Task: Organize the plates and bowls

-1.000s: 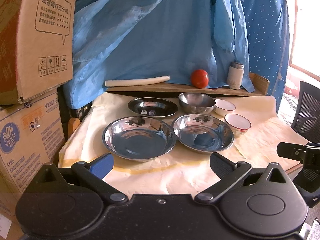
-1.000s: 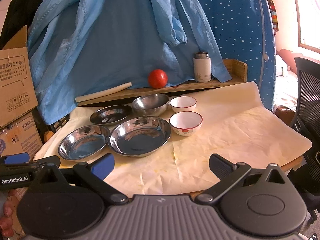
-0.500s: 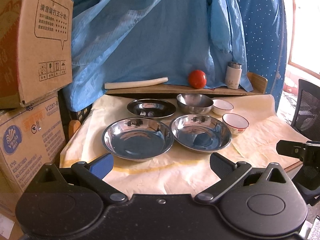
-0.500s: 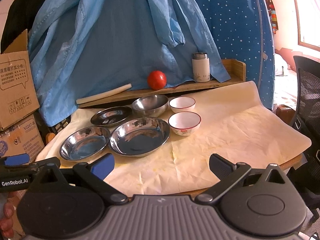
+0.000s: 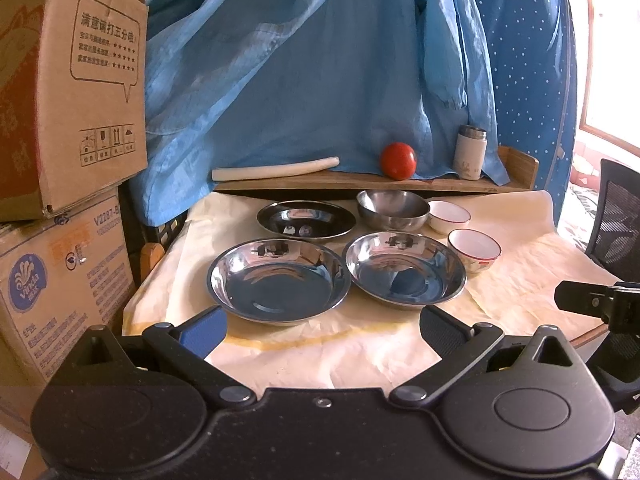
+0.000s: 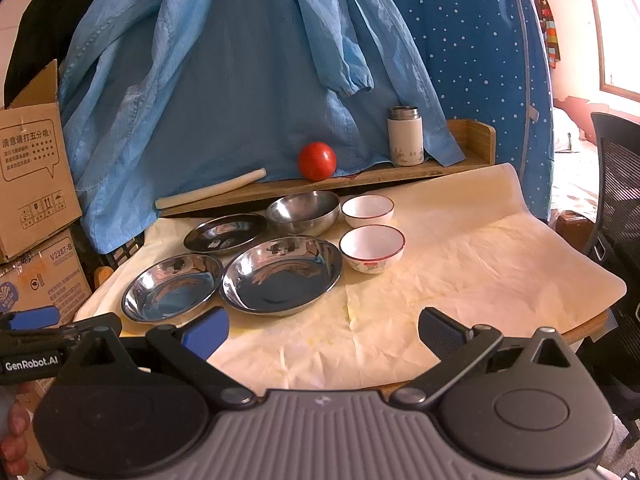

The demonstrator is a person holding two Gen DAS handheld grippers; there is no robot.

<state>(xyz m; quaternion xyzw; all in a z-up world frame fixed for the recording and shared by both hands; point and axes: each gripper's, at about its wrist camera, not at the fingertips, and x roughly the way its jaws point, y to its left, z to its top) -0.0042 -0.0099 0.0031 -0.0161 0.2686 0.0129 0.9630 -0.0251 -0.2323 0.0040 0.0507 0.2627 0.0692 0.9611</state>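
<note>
on the paper-covered tabletop (image 6: 460, 280) sat 3 steel plates, a steel bowl (image 6: 303, 212) & 2 white bowls, all apart from each other or just rim to rim, nothing stacked. near row, seen from left wrist cam: left plate (image 5: 279, 281), right plate (image 5: 405, 272), near white bowl (image 5: 474, 248); back row: dark plate (image 5: 306, 220), steel bowl, far white bowl (image 5: 449, 216). left tool (image 5: 320, 322) & right tool (image 6: 322, 326) both hung short of the table edge w/ jaws wide apart, holding nothing. prob. the approach step, no sorting begun. next move likely needs one tool to pinch a plate rim; thin, slick steel could slip. right cam showed bare paper to the right as free space, plus fingers on the left tool handle; left cam showed the cardboard boxes (image 5: 64, 160) at left instead.
</note>
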